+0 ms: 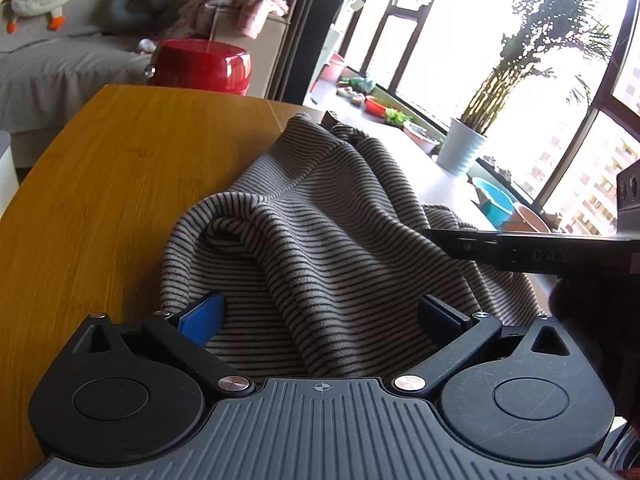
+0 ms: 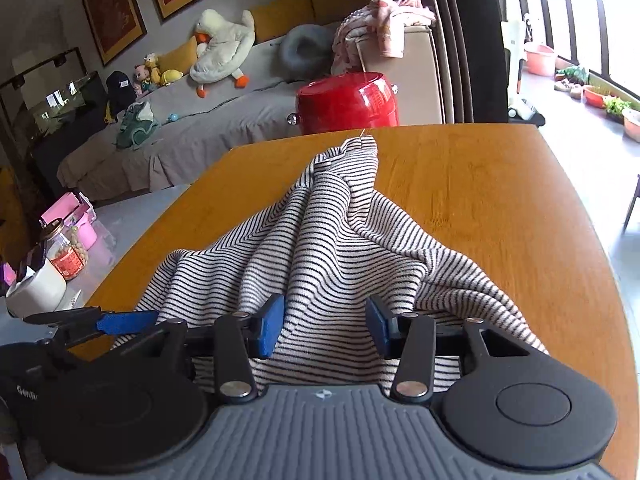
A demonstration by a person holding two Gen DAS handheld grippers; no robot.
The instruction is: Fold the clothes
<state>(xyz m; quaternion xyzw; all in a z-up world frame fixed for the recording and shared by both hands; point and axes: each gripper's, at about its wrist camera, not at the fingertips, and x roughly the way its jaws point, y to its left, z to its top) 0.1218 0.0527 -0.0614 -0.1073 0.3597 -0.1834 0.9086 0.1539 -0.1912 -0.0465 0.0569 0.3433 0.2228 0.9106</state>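
Two grippers are pointed over a wooden table [image 2: 500,216], on which a striped garment [image 2: 320,248] is heaped in loose folds, its far end drawn toward the table's far edge. In the left wrist view the left gripper [image 1: 322,314] is seen spread wide, blue pads well apart, with striped cloth bunched between them; whether the pads press on the cloth cannot be told. In the right wrist view the right gripper [image 2: 325,326] is held at a middling width, its pads set on either side of a fold of the garment; a firm grip cannot be confirmed. The table top is of warm, yellow-brown wood with a visible grain and rounded corners. Behind it a red stool [image 2: 347,102] is placed, and beyond that a grey-covered sofa [image 2: 180,136] is seen, with a plush goose [image 2: 224,50], a grey neck pillow [image 2: 306,50] and pink laundry [image 2: 380,24] on it. Framed pictures [image 2: 112,8] are hung on the wall above. To the window side, bright glazing [image 1: 500,60], a potted plant [image 1: 464,148] and coloured basins [image 1: 494,200] are shown. A jar [image 2: 68,246] is stood beside the table.
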